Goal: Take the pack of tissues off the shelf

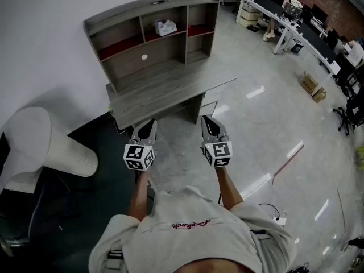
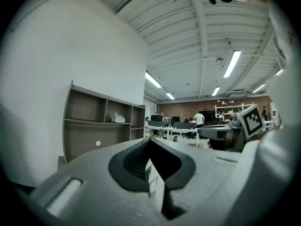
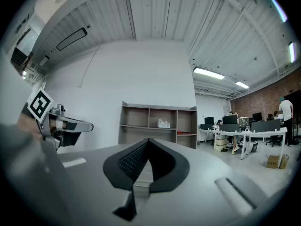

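A white pack of tissues (image 1: 165,27) lies in the upper middle compartment of the grey desk-top shelf (image 1: 153,7). It also shows small and far off as the pack (image 2: 117,119) in the left gripper view and as the pack (image 3: 163,124) in the right gripper view. My left gripper (image 1: 147,128) and right gripper (image 1: 209,124) hang side by side in front of the desk, well short of the shelf. Both have their jaws pressed together with nothing between them.
The grey desk (image 1: 165,92) stands against the white wall. A white rounded chair (image 1: 42,147) sits at the left. Office desks with people (image 1: 296,21) line the far right, with cardboard boxes (image 1: 313,87) on the glossy floor.
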A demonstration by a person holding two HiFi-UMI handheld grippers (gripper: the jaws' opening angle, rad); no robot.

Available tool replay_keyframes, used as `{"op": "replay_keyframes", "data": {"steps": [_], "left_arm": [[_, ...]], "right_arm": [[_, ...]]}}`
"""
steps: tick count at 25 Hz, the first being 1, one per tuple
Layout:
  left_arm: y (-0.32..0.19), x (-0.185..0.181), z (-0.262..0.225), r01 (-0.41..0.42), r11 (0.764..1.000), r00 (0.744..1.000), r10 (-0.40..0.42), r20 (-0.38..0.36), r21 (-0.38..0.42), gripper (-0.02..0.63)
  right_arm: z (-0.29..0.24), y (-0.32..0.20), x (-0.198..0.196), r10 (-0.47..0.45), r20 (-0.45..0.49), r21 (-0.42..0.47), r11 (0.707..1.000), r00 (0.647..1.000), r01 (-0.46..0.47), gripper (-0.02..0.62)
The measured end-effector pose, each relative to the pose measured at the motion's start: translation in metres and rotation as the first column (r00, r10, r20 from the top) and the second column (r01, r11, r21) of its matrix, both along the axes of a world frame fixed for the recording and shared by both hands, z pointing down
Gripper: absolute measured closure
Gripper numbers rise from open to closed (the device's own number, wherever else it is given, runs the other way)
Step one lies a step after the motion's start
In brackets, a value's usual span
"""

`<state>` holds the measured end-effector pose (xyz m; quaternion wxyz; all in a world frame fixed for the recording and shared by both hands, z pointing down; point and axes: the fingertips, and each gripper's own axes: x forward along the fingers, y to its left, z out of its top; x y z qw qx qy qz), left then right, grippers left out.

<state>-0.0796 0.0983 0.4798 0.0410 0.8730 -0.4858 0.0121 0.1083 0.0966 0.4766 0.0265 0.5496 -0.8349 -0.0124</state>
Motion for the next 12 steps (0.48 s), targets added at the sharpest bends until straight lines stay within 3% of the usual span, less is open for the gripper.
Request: {"op": "replay_keyframes", "data": {"steps": [12], "left_arm": [[0.0024,0.0055,-0.0024,0.006,1.000,1.000,-0.006,-0.006,-0.003,0.607]], "right_arm": [[0.0009,0.0033,0.0068,-0.009,0.003,-0.009,1.000,1.000,0.009,0.589]]}}
